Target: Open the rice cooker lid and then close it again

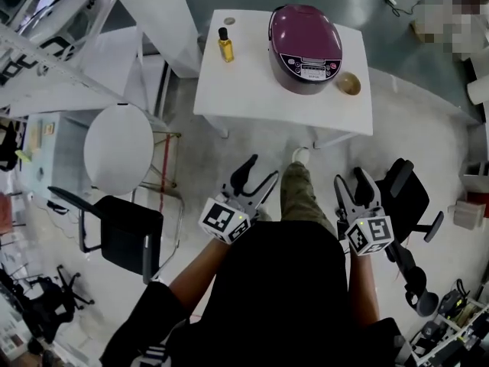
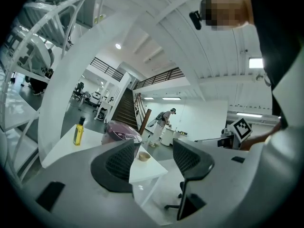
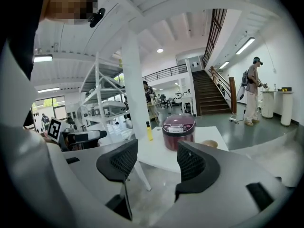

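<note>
Cooker (image 1: 306, 46) sits on the far right part of the white table (image 1: 252, 98), lid down, control panel facing me. A yellow bottle (image 1: 225, 44) stands upright to its left, apart from it. A small tan bowl (image 1: 348, 83) sits just beside the cooker at its front right.

I have both grippers low at my waist, well short of the table. Left gripper (image 1: 256, 177): jaws apart, nothing between them. In its own view I see only floor and the table corner in the gap. Right gripper (image 1: 353, 189): jaws likewise apart and empty. Its view looks through the gap at the cooker, far off.

Neither gripper touches anything.

Surroundings: round white table (image 1: 118, 147) and black chair (image 1: 126, 232) on my left, a second black chair (image 1: 405, 197) on my right. In the right gripper view a person (image 3: 251, 91) stands at a counter near the stairs.
</note>
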Demonstrator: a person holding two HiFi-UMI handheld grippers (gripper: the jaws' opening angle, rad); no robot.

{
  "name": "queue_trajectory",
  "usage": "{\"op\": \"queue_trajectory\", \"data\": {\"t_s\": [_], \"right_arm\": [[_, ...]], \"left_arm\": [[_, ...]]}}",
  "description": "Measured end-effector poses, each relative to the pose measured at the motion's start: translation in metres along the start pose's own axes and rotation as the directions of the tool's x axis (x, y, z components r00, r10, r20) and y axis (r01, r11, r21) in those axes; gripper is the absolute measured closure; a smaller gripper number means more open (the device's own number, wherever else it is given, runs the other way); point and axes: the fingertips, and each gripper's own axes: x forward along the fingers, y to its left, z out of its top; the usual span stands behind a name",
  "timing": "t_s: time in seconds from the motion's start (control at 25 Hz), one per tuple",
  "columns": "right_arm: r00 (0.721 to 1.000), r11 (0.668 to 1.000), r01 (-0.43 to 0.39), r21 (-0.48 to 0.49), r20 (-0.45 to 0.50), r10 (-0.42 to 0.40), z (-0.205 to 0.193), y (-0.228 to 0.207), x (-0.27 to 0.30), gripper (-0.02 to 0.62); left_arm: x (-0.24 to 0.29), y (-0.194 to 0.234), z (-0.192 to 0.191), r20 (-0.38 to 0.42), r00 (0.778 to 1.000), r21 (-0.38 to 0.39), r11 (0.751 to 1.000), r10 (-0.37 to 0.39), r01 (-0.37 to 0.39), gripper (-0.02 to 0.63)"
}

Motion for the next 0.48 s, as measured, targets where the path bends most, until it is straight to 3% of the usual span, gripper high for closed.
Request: {"op": "queue_trajectory", "data": {"t_s": [0.32, 0.48], "right_arm": [[0.989, 0.989, -0.147, -0.008, 0.001, 0.147, 0.015, -0.001, 0.077, 0.367], [0.985, 0.984, -0.175, -0.013, -0.004, 0.175, 0.036, -0.021, 0.109, 0.367]], "left_arm": [[0.015, 0.035, 0.011, 0.010, 0.993, 0.008, 0.993, 0.115, -0.115, 0.371], [0.041, 0.055, 0.020, -0.004, 0.986, 0.002, 0.986, 0.166, -0.166, 0.370]]}}
